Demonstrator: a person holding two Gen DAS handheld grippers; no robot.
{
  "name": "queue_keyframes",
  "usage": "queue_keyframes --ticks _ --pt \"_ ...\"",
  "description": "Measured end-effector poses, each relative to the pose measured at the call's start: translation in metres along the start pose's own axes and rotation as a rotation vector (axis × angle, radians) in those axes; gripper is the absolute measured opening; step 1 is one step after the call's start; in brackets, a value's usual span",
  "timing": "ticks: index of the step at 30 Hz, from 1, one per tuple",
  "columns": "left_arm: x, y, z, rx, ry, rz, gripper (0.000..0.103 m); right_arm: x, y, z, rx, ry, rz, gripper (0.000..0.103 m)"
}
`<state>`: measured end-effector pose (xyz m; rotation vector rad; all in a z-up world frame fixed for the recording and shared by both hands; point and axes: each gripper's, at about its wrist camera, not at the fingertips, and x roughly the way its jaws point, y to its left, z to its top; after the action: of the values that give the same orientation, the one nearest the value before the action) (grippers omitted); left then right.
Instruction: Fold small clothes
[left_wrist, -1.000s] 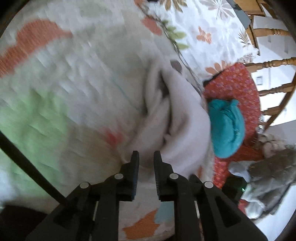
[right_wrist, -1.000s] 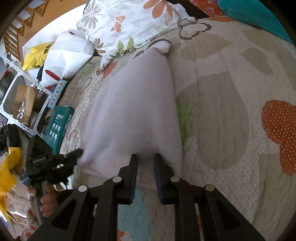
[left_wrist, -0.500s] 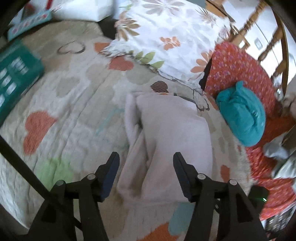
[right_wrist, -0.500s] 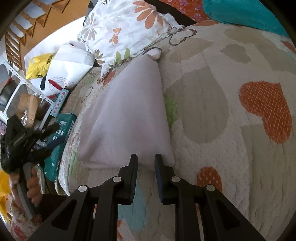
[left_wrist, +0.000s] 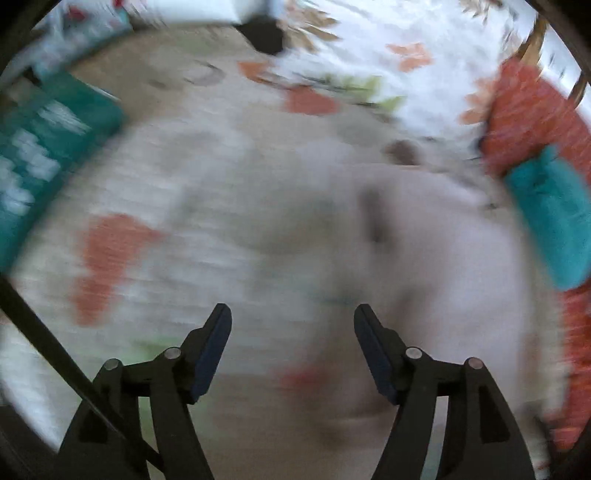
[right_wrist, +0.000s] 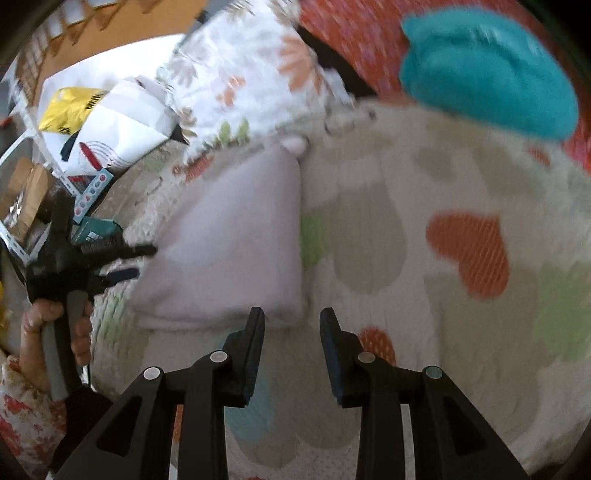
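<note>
Garment: pale lilac, folded flat on quilt
Left gripper: spread wide, empty
Right gripper: parted, empty, near garment's edge

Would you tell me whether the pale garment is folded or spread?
Folded: the garment lies as a compact wedge with a doubled near edge, released by both claws.

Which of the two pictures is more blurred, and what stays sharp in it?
Left wrist view: heavy motion blur smears the quilt and pale garment; only the left gripper is sharp. Right wrist view: milder blur, mostly toward the teal bundle; the garment reads clearly.
</note>
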<state>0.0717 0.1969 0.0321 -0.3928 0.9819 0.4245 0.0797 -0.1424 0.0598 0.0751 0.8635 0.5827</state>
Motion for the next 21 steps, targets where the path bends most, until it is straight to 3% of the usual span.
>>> queue_keyframes --ticks 1,3,6,11,16,21 --pt "0.004 0.008 -0.005 0.001 0.018 0.026 0.068 -0.003 0.007 0.004 -0.016 -0.009 0.008 0.038" --pt "0.008 0.024 -0.011 -0.052 0.048 -0.015 0.068 -0.001 0.018 0.007 -0.04 -0.006 0.021 0.039" --pt "-0.013 0.03 -0.02 -0.068 -0.02 -0.059 0.068 0.007 0.033 0.001 -0.077 0.017 0.0 0.039" --pt "-0.045 0.019 -0.069 -0.009 -0.083 -0.077 0.068 0.015 0.038 -0.019 -0.094 0.054 -0.077 0.039" --pt "-0.051 -0.011 -0.124 0.064 -0.068 -0.097 0.068 0.009 0.027 -0.037 -0.096 0.078 -0.159 0.051" --pt "-0.05 -0.035 -0.156 0.157 -0.06 -0.062 0.07 -0.002 0.014 -0.065 -0.132 0.082 -0.263 0.053"
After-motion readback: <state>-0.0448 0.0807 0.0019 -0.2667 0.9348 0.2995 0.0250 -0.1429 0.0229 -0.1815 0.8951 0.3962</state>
